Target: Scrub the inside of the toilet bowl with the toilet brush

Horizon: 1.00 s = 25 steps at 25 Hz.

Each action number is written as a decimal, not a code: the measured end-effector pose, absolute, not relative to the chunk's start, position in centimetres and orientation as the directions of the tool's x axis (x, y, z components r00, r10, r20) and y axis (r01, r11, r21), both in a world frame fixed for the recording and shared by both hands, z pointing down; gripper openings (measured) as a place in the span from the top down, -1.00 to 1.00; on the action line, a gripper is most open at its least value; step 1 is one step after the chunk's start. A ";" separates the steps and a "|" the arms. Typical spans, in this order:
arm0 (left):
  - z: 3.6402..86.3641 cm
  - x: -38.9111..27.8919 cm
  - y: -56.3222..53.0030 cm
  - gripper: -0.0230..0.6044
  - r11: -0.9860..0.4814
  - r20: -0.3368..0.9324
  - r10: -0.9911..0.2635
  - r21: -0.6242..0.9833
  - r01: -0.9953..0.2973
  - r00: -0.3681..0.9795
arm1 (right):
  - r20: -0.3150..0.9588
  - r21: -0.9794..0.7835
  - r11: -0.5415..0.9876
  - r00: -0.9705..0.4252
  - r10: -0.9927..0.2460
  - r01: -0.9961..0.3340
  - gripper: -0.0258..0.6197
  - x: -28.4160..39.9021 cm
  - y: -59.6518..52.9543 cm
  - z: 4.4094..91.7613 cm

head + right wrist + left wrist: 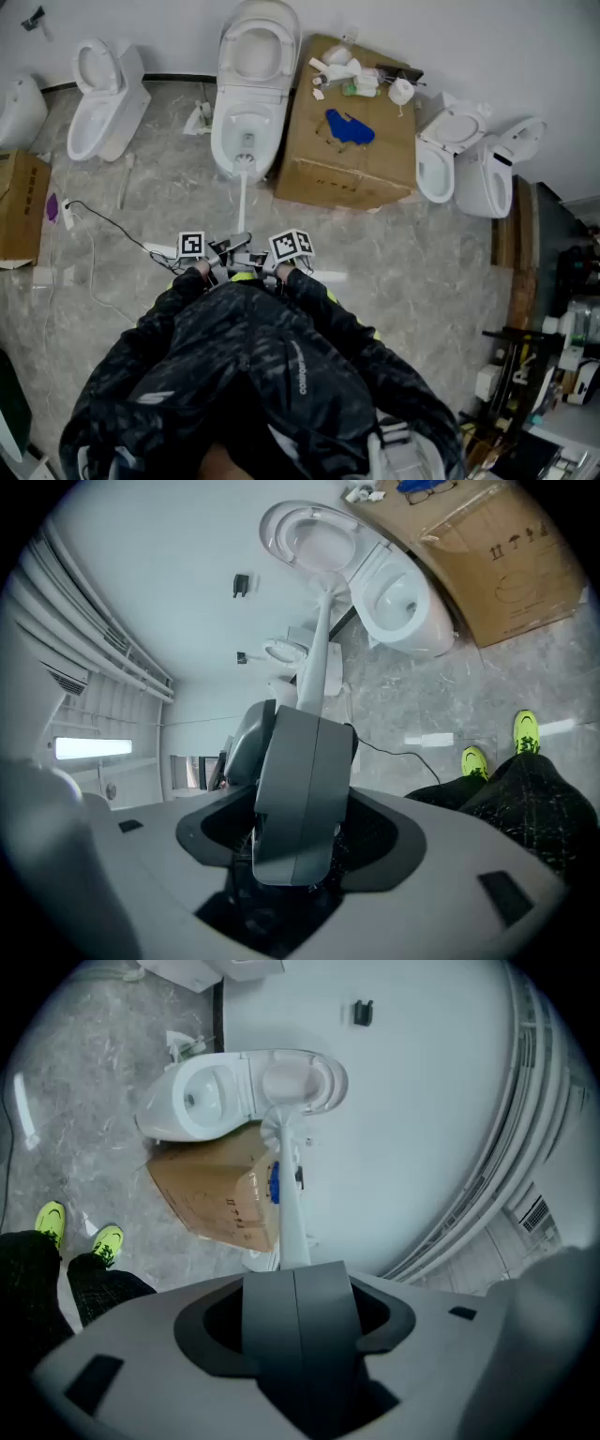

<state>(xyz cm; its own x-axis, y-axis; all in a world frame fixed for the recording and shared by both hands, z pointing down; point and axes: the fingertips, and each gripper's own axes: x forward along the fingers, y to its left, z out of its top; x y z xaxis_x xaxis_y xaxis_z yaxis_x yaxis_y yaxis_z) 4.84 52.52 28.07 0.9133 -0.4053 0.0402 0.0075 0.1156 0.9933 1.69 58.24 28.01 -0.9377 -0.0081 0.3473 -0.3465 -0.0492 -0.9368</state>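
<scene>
**Mia:** Where is there room to move?

**Ben:** The grey stone floor (422, 272) is open between the person and the toilet (225, 141). On the right, a brown box (347, 169) sits just beside the toilet. On the left, another toilet (103, 98) stands well apart. A thin black cable (103, 223) lies on the floor there.

**Mia:** Where is the toilet brush?

**Ben:** The toilet brush (241, 202) is long and white. It goes from the grippers up to the toilet, and its far end is over the open part. The lid (258, 47) is up against the white wall (469, 47).

**Mia:** What do the grippers do?

**Ben:** The left gripper (295, 1274) has its jaws pressed together on the handle. The right gripper (302, 728) pinches the handle too, right next to the left one.

**Mia:** What is hard to see?

**Ben:** The person's dark jacket (253, 375) fills the bottom of the head view. Small white things (342, 70) and something blue (350, 128) lie on the box, too small to name. A shelf (553, 366) at the right is cut off by the edge. Nobody can tell if the bristles touch the toilet.
</scene>
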 end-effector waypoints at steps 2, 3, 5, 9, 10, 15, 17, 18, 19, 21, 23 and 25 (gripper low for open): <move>27.9 4.8 52.5 0.17 0.114 0.035 -0.405 0.993 0.012 0.914 | 0.348 -0.937 -0.050 -0.938 -0.008 -0.347 0.04 1.6 58.3 28.1; 27.8 4.8 52.6 0.17 0.115 0.034 -0.404 0.993 0.014 0.914 | 0.348 -0.936 -0.050 -0.937 -0.009 -0.347 0.04 1.5 58.3 28.1; 27.7 4.8 52.5 0.17 0.121 0.034 -0.403 0.993 0.017 0.914 | 0.348 -0.936 -0.050 -0.937 -0.010 -0.347 0.04 1.5 58.2 28.1; 27.9 4.5 52.6 0.17 0.127 0.056 -0.404 0.992 -0.005 0.913 | 0.349 -0.936 -0.052 -0.937 -0.013 -0.348 0.04 1.4 58.2 28.0; 27.8 4.5 52.6 0.17 0.125 0.053 -0.403 0.992 -0.002 0.914 | 0.350 -0.936 -0.055 -0.937 -0.013 -0.348 0.04 1.4 58.2 27.9; 28.0 4.4 53.0 0.17 0.113 0.050 -0.384 0.994 -0.007 0.922 | 0.361 -0.930 -0.081 -0.933 -0.011 -0.359 0.04 1.1 58.5 28.3; 28.0 4.4 53.2 0.17 0.126 0.047 -0.382 0.992 0.001 0.923 | 0.368 -0.926 -0.092 -0.930 -0.012 -0.365 0.04 1.0 58.8 28.5; 28.0 4.3 53.3 0.17 0.132 0.042 -0.384 0.991 0.010 0.922 | 0.371 -0.925 -0.096 -0.928 -0.014 -0.368 0.04 1.0 58.8 28.6; 27.9 4.3 53.4 0.17 0.139 0.035 -0.389 0.990 0.021 0.921 | 0.375 -0.923 -0.099 -0.927 -0.015 -0.372 0.04 0.9 58.8 28.7; 27.8 4.1 53.3 0.17 0.141 0.020 -0.400 0.989 0.040 0.916 | 0.380 -0.921 -0.106 -0.925 -0.018 -0.376 0.05 0.8 58.8 28.6; 27.9 3.8 53.0 0.17 0.132 0.016 -0.407 0.990 0.041 0.913 | 0.379 -0.921 -0.112 -0.925 -0.022 -0.374 0.06 0.7 58.5 28.5; 27.8 3.5 52.5 0.17 0.126 0.019 -0.412 0.991 0.036 0.911 | 0.374 -0.923 -0.109 -0.927 -0.022 -0.370 0.08 0.5 57.9 28.4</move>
<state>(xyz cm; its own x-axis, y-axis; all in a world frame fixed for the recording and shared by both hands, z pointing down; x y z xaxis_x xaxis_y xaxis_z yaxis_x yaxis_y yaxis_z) 3.53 52.48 27.76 0.9110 -0.4120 0.0193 0.0361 0.1263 0.9913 0.54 57.85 28.38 -0.9272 -0.0216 0.3739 -0.3696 -0.1089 -0.9228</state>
